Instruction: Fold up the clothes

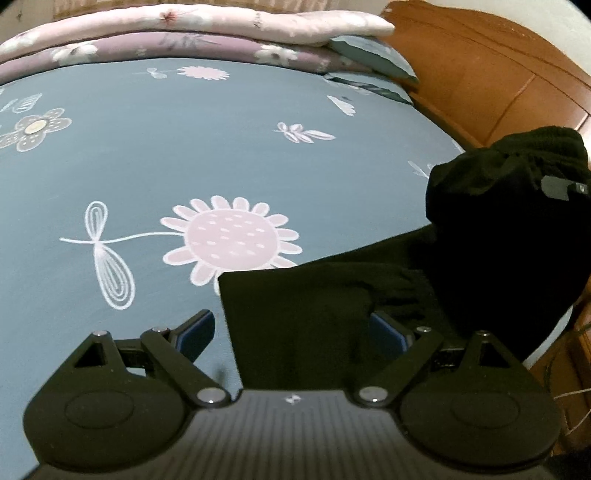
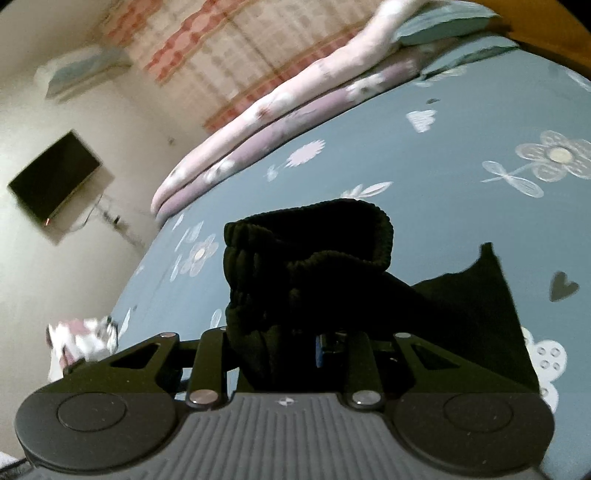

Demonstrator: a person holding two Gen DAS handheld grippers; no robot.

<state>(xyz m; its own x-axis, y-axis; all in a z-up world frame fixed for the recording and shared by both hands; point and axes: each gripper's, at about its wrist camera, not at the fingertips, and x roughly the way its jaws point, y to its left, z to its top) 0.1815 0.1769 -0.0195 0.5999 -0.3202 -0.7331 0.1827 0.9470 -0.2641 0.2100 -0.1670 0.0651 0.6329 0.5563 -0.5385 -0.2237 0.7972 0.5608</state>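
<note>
Black fabric hides the right tongs' (image 2: 295, 343) tips; they are clamped on the bunched ribbed end of the black garment (image 2: 310, 266). The left tongs (image 1: 291, 332) gape wide, one blue-padded finger (image 1: 195, 332) over the bed (image 1: 147, 155), the other at the garment's flat folded part. A folded pink quilt (image 1: 184, 22) lies along the far side, a wooden headboard (image 1: 480, 66) at right.

A blue-grey flowered bedsheet (image 1: 155, 155) covers the bed; 2 folded pink floral quilts (image 1: 192, 33) lie along its far edge. A wooden headboard (image 1: 491, 74) stands at the right edge. A dark television (image 2: 55, 177) hangs on the wall.
</note>
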